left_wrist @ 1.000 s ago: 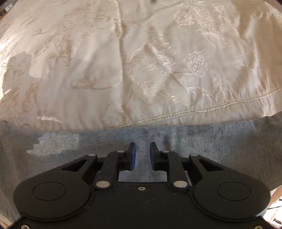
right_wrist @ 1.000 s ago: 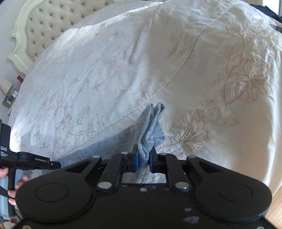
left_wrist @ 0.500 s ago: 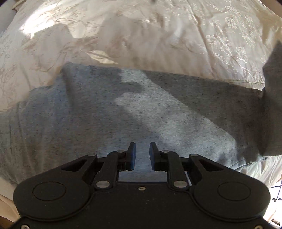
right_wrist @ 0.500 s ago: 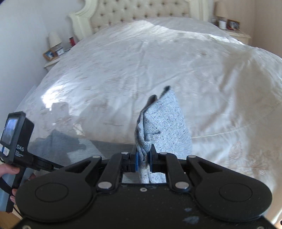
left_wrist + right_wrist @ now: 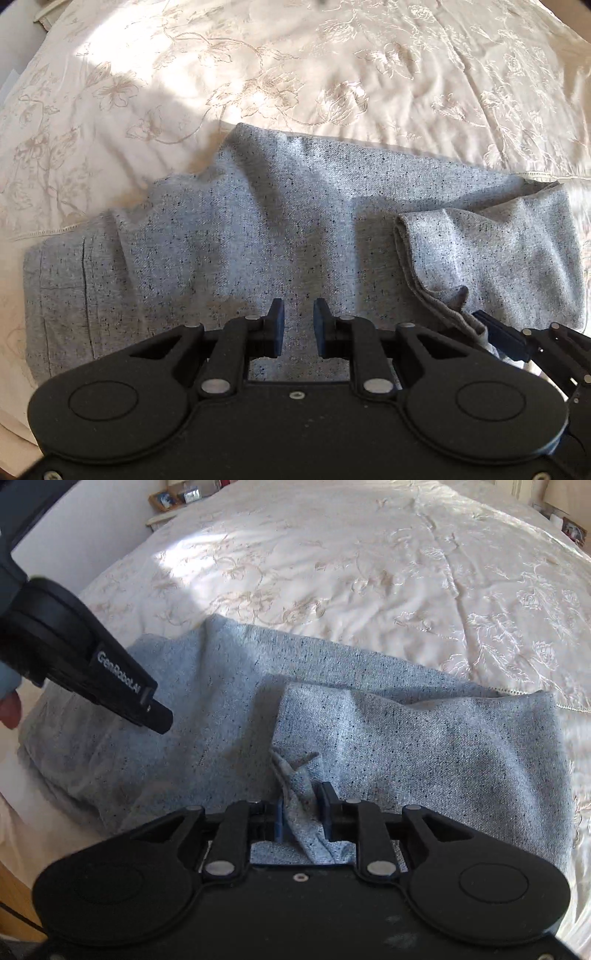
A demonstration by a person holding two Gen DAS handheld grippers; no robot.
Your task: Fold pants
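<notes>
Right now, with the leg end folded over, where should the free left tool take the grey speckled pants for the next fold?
Probably the waistband end of the grey speckled knit pants, coming from the left edge. It lies flat and single on the cream embroidered bedspread, with an exposed edge. The left tool is open and holds nothing; the right tool pinches the folded-over hem.

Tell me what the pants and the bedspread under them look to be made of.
The grey pants look like a soft, matte knit, probably cotton jersey or fleece: heathered grey with dark flecks, draping in loose folds. The cream bedspread looks like a smooth woven fabric with a slight sheen, possibly satin or sateen, carrying tan and white floral embroidery and a stitched border line. Exact fibres can't be told.
</notes>
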